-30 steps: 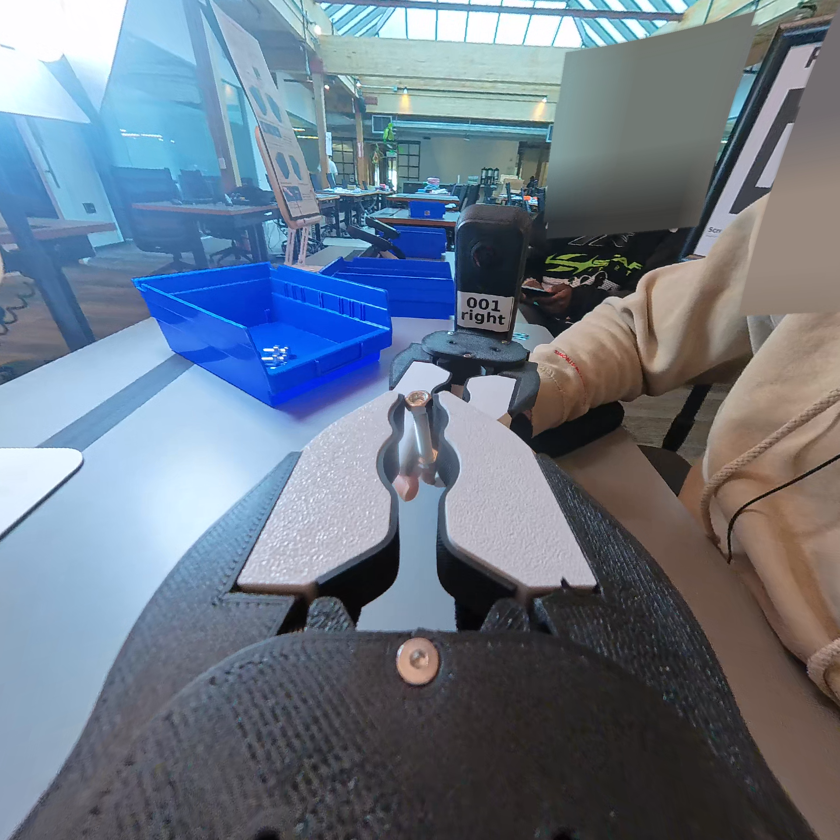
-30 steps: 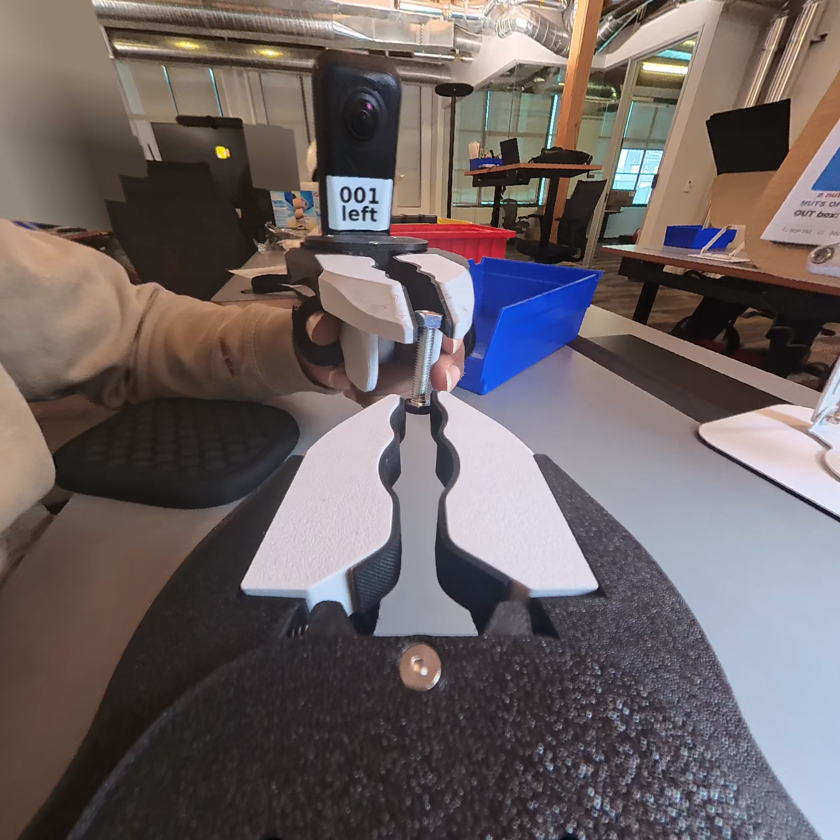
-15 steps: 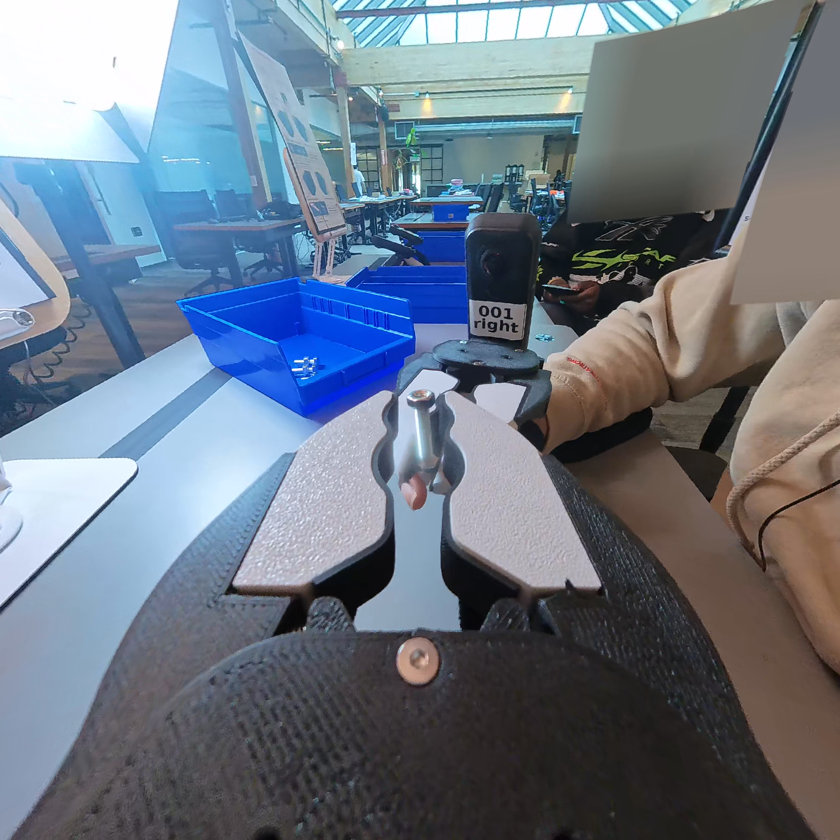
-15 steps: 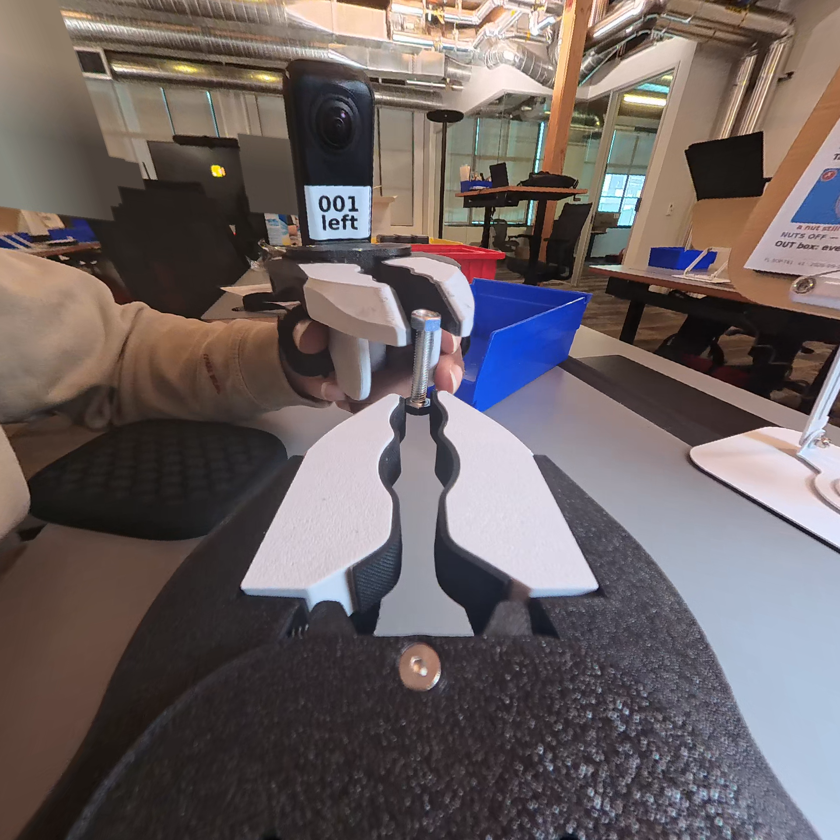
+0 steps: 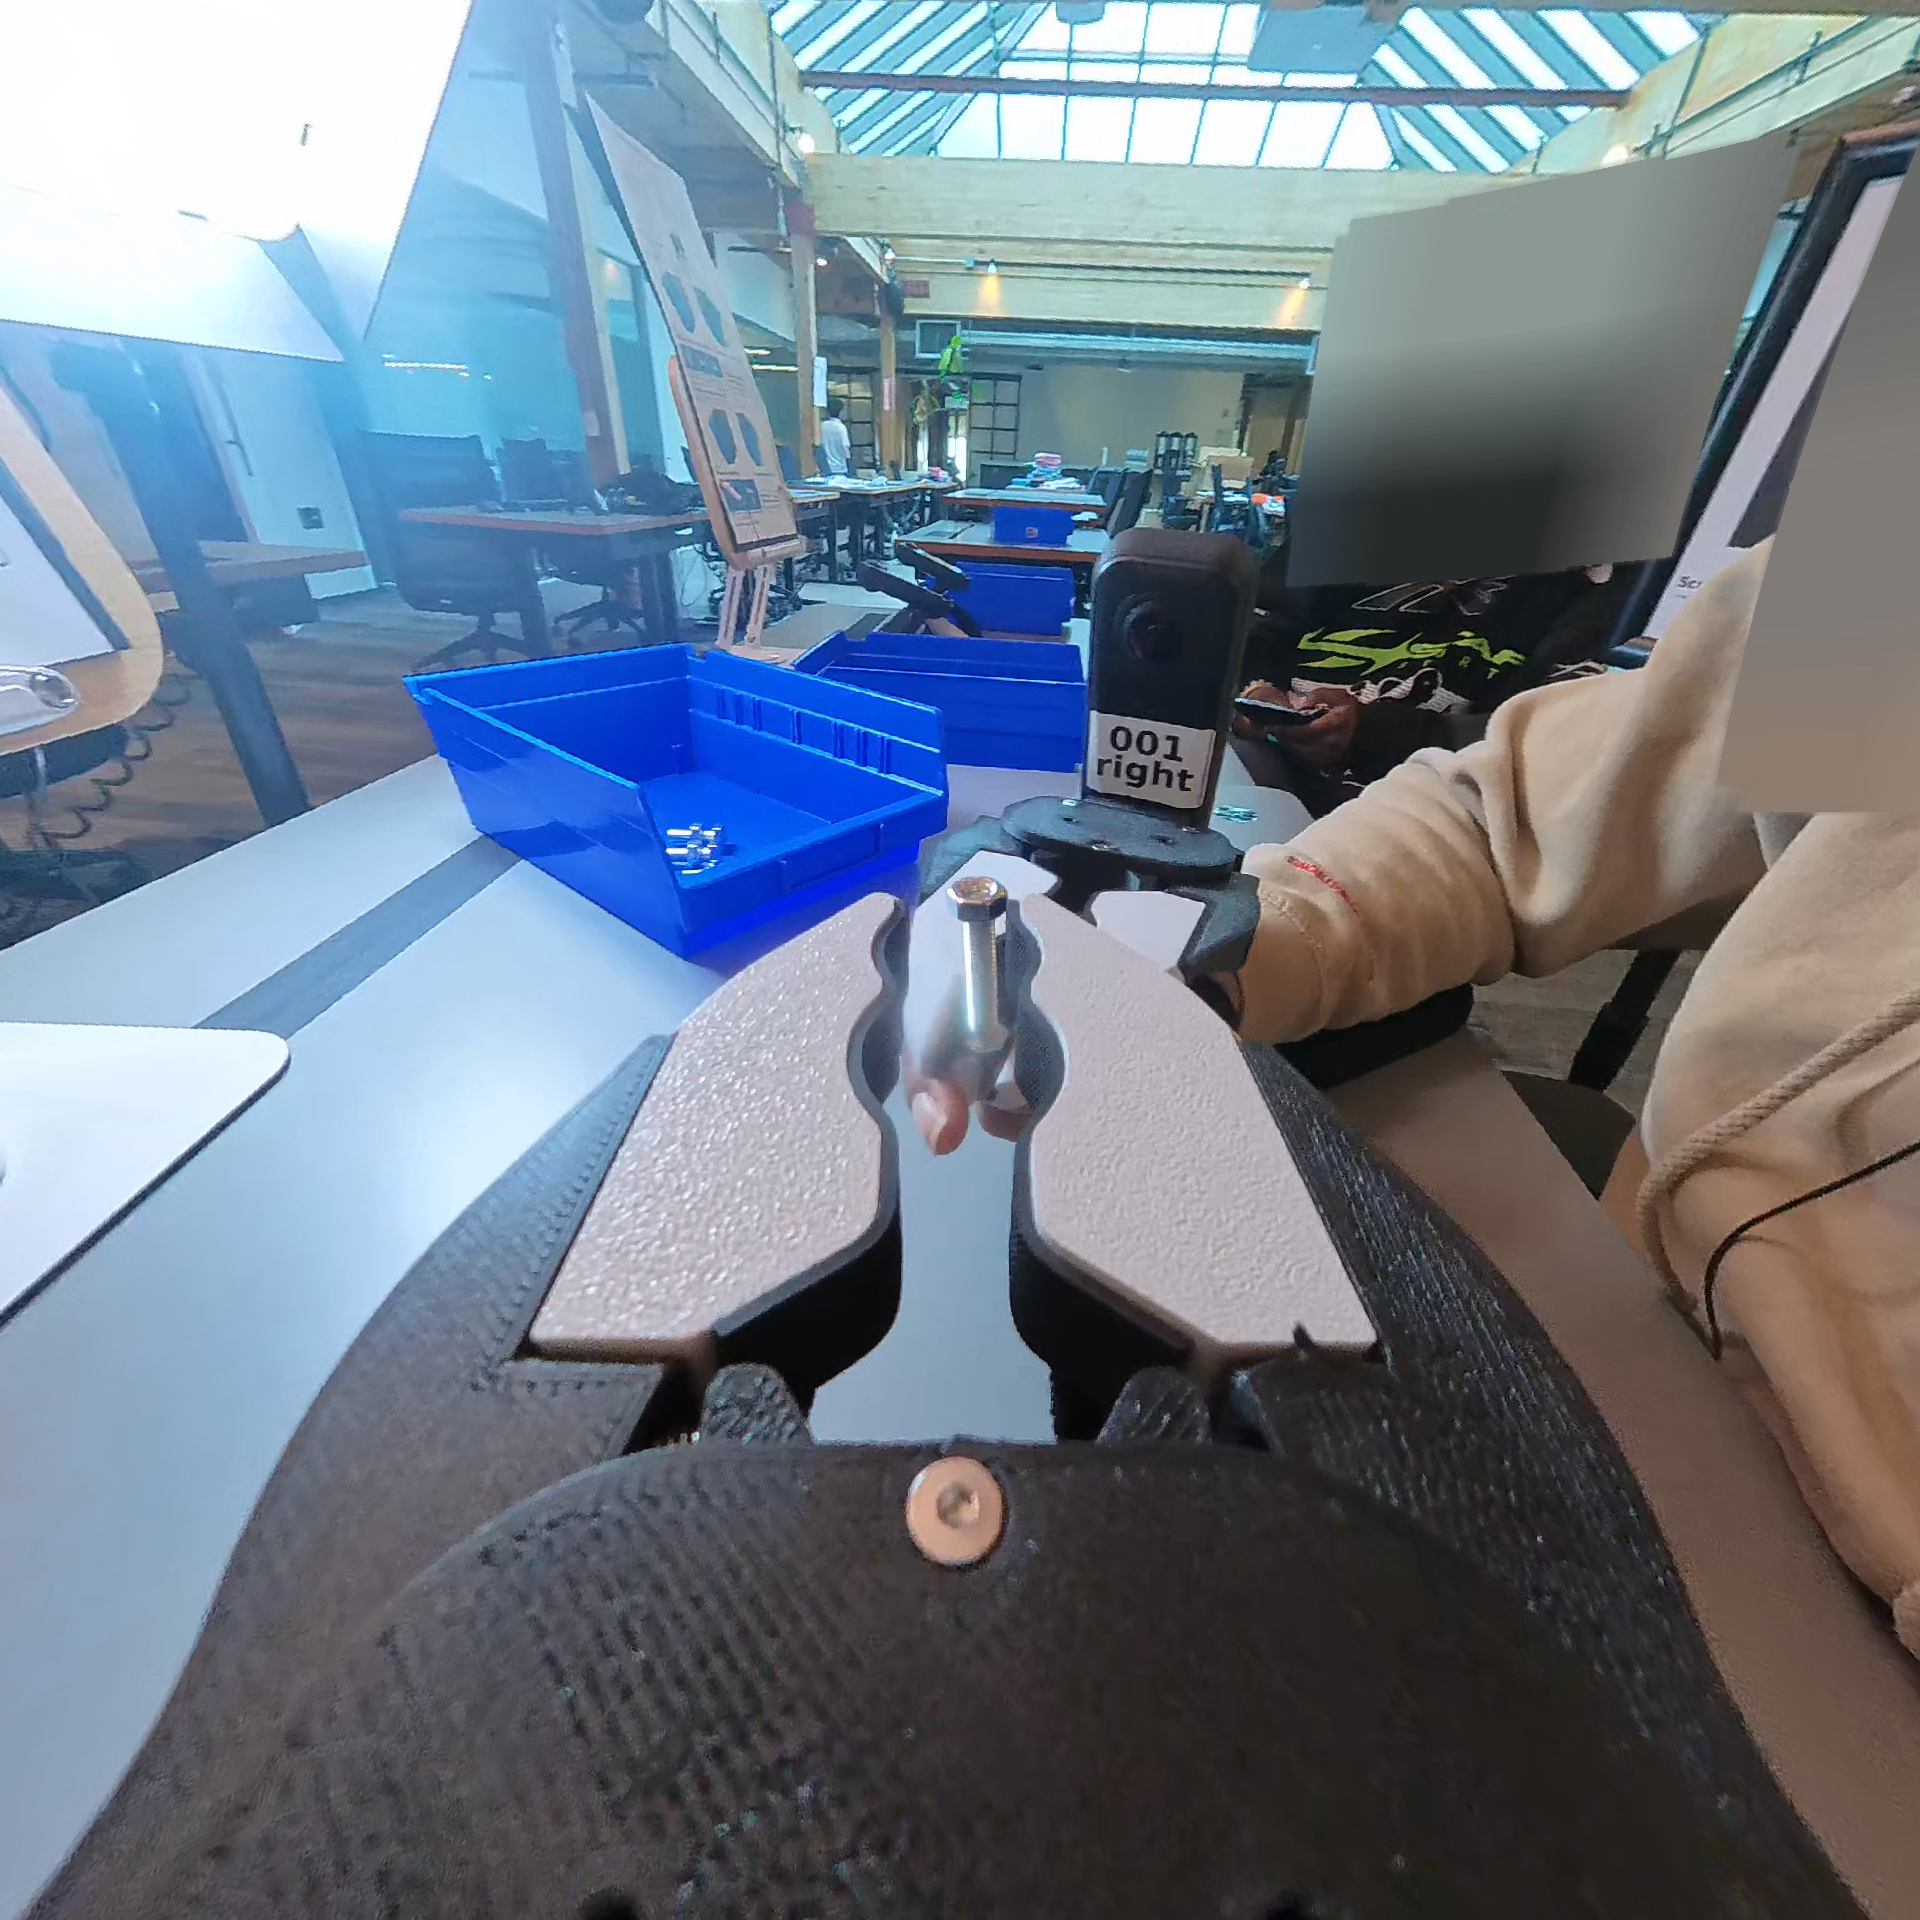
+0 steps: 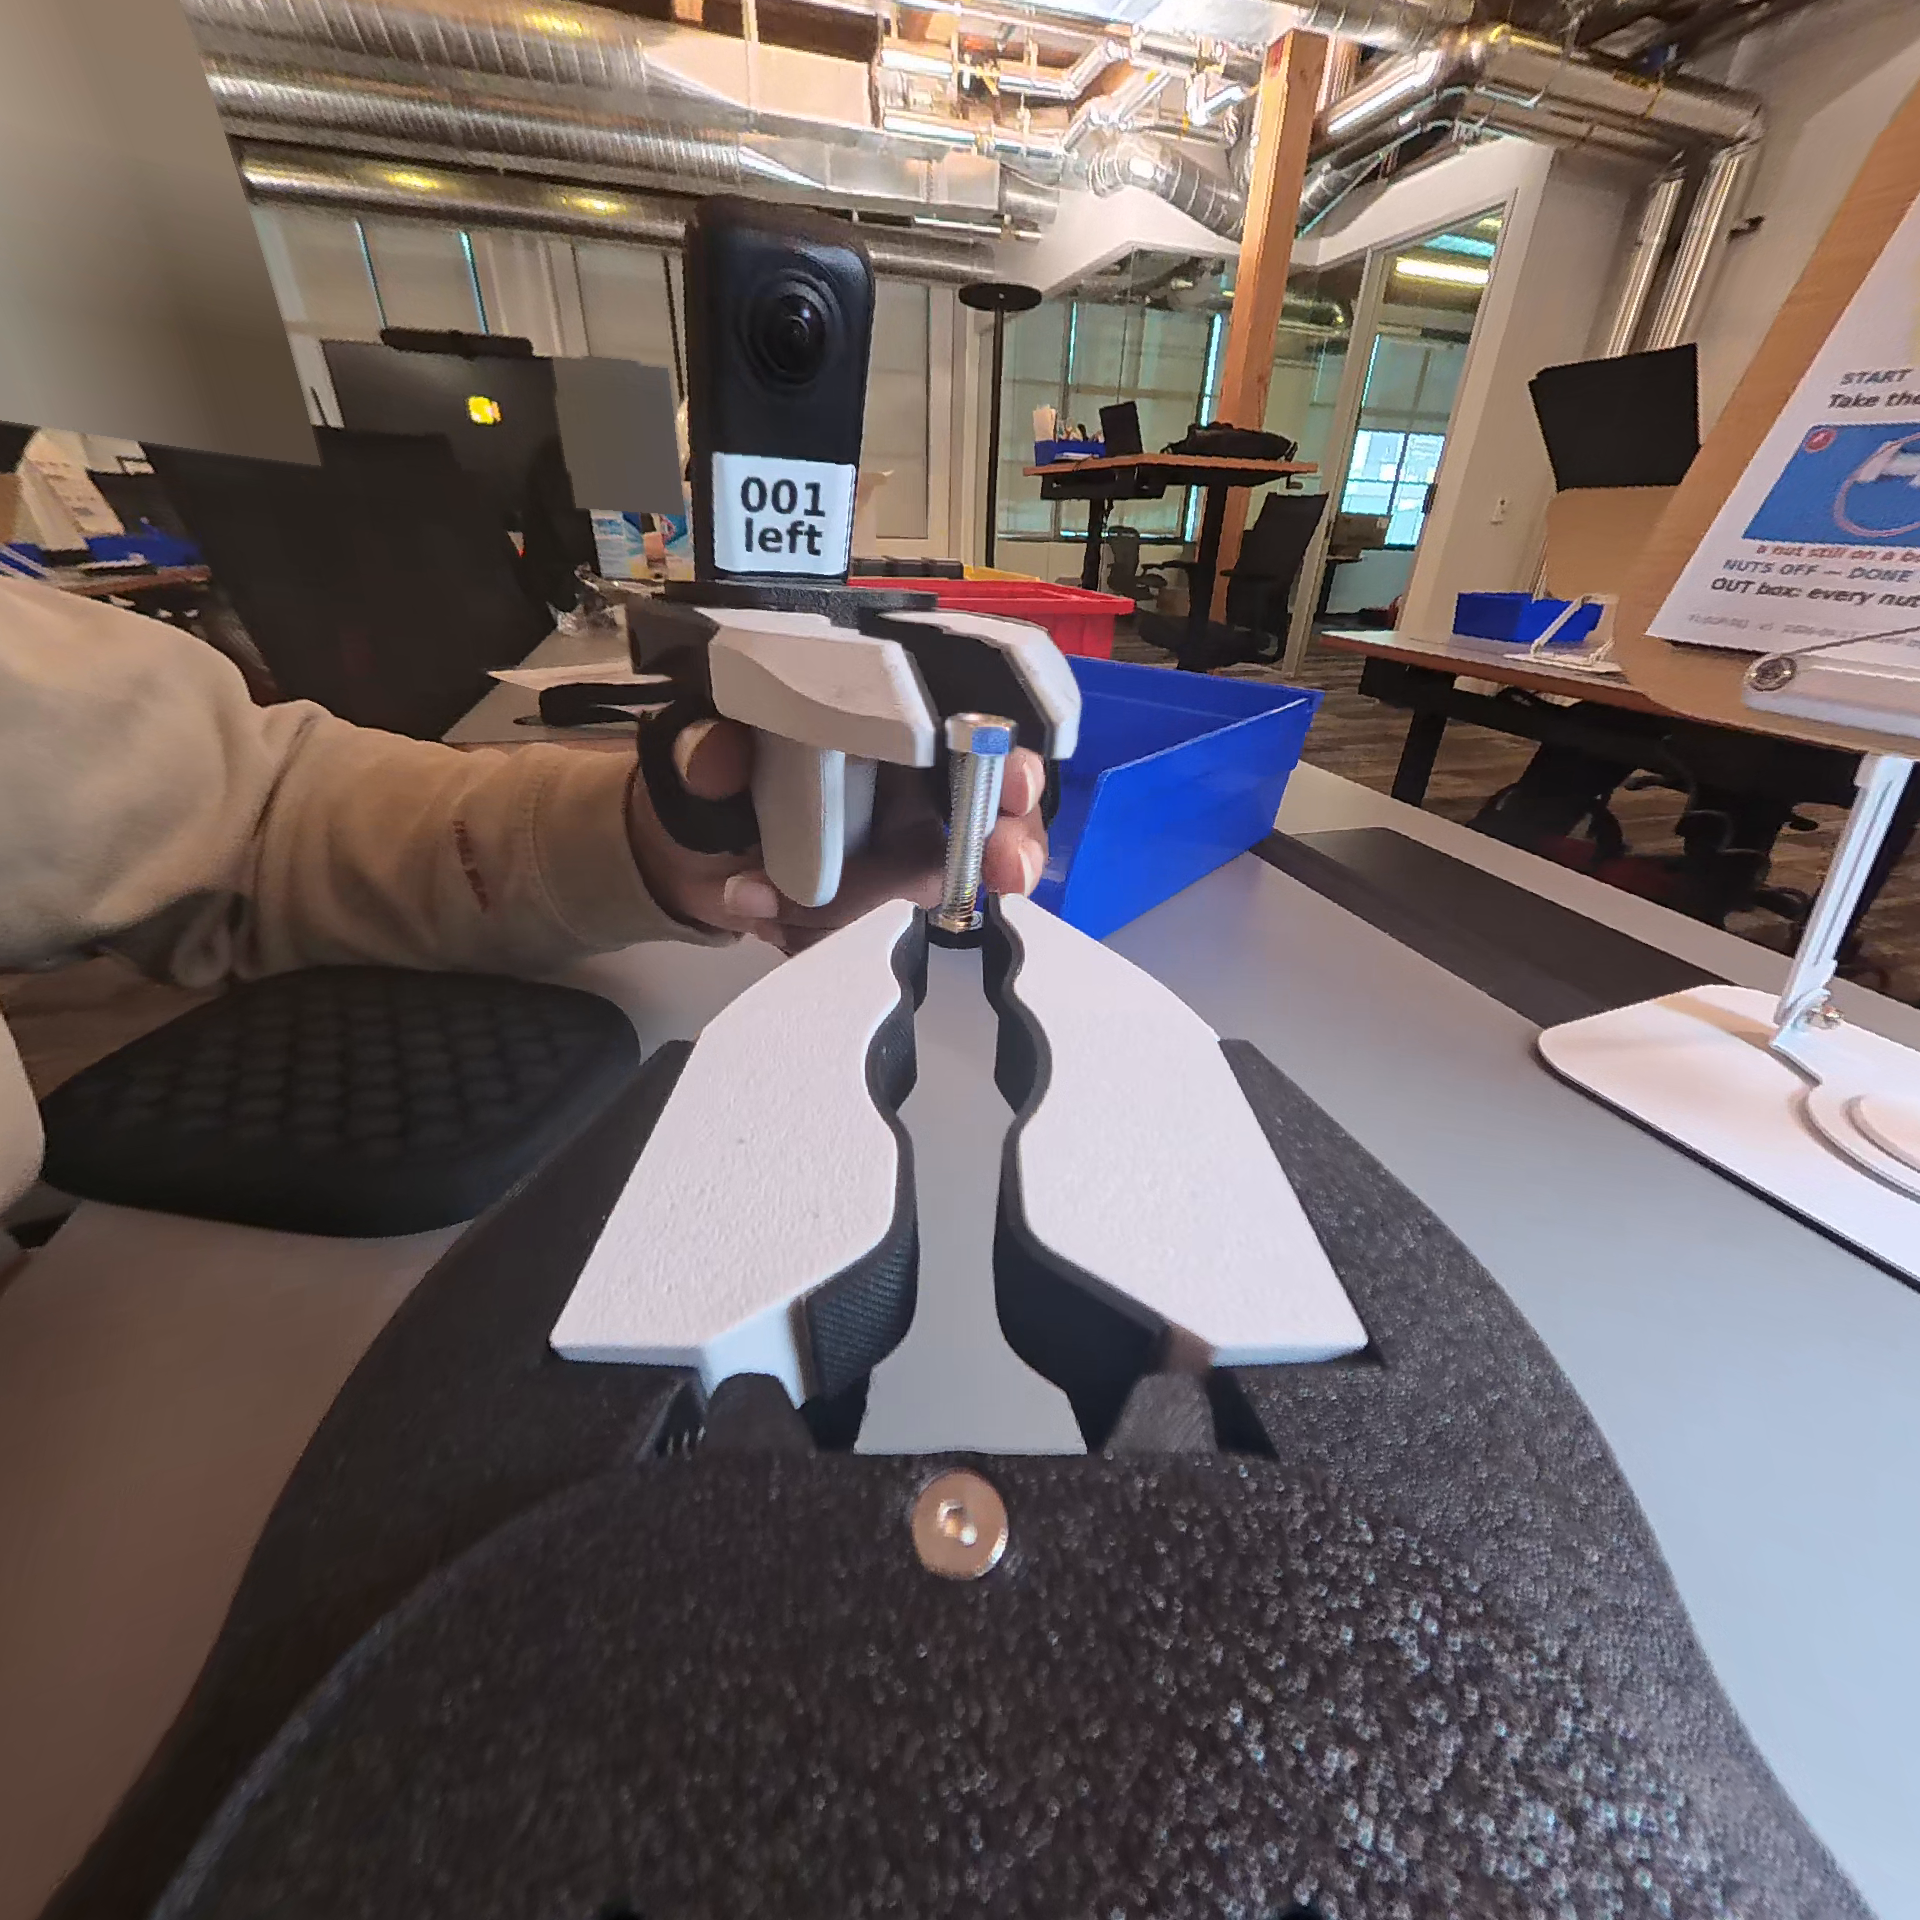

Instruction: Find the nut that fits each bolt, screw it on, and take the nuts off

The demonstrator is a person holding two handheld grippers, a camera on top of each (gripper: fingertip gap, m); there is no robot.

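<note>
Left gripper (image 5: 961, 925) is clamping a silver hex bolt (image 5: 976, 966) just under its head, fingers nearly closed w/ only the shank between them; bolt is standing upright, head on top. In the right wrist view the same bolt (image 6: 972, 821) is hanging thread-down from the left gripper (image 6: 982, 743), and the person's hand (image 6: 790, 852) is wrapping the grip behind it.

Right gripper (image 6: 956, 920) is sitting at the bolt's lower end, fingers drawn in to a narrow slot and pinching a small nut (image 6: 956, 918) at the tips; the nut is sitting around the thread at the bottom. How far it's threaded on, can't tell.

Both grippers are being held above a grey table (image 5: 260, 1195). A blue bin (image 5: 686, 769) is resting on the table beyond the left gripper, w/ a few loose silver fasteners (image 5: 694, 842) on its floor. A black mesh pad (image 6: 332, 1091) is lying under the cream sleeve (image 6: 260, 810). A white stand base (image 6: 1714, 1081) is sitting off to the right side.
</note>
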